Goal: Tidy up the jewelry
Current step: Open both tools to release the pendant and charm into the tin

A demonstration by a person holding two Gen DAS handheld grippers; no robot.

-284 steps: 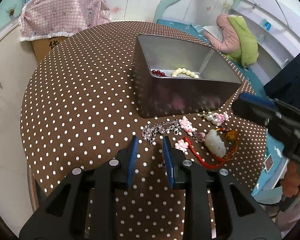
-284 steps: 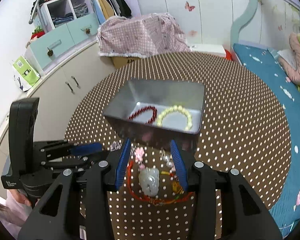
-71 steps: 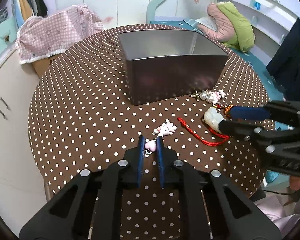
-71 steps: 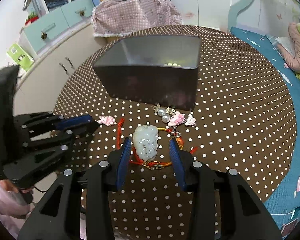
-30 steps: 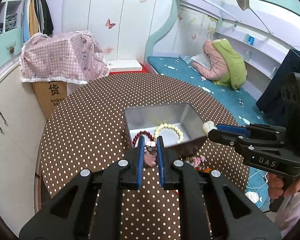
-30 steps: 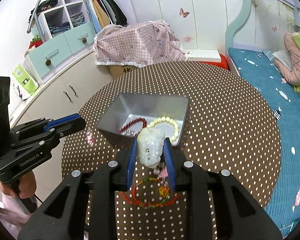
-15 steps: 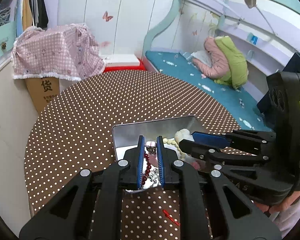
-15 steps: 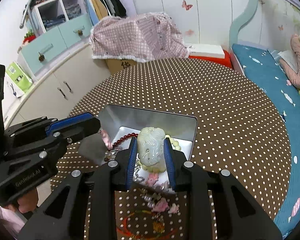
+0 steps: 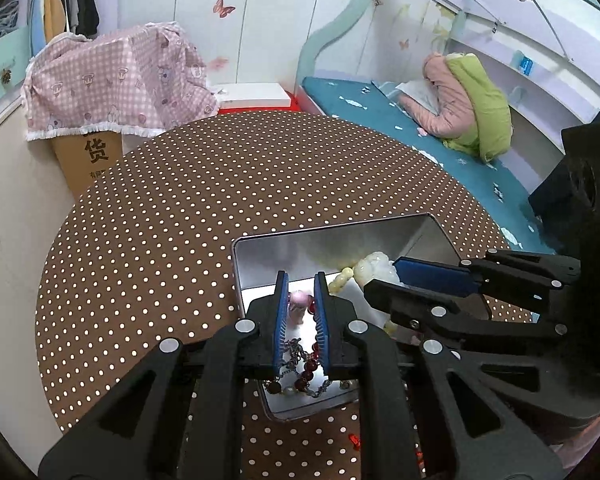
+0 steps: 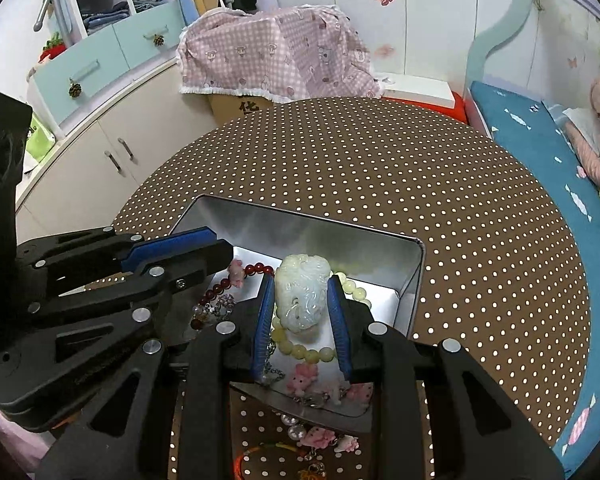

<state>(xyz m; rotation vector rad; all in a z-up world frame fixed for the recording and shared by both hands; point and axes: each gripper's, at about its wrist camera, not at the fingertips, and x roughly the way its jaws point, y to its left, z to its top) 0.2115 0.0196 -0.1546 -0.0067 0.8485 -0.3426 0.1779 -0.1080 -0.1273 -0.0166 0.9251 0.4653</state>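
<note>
The left gripper [image 9: 301, 292] hangs over the near end of the metal tin [image 9: 260, 245], its two blue pads parted only a little, with a pink charm [image 9: 299, 305] between them. The charm lies against the left pad; whether the right pad also touches it cannot be told, so the grip is unclear. A silver chain [image 9: 294, 350] dangles from the charm down into the tin.

The right gripper [image 10: 302, 308] is pressed closed on one pale jade pendant [image 10: 303, 294], carved and held upright between the pads, above the tin's middle. In the left wrist view the pendant [image 9: 374, 266] shows at the tips of that gripper over the tin's right part.

There is one tin, rectangular and open-topped, on a round table [image 10: 440, 208] covered in brown cloth with white dots. Inside it lie one dark red bead bracelet [image 10: 254, 270], one pale yellow bead bracelet [image 10: 300, 350], the silver chain [image 10: 220, 306] and several pink charms [image 10: 300, 378] at the near edge; their exact number cannot be told.

Outside the tin, on the cloth just in front of it, sit two pearl-like beads [image 10: 294, 426], a few more pink charms [image 10: 324, 438] and a red-orange cord [image 10: 260, 450] that trails from the pendant.
</note>
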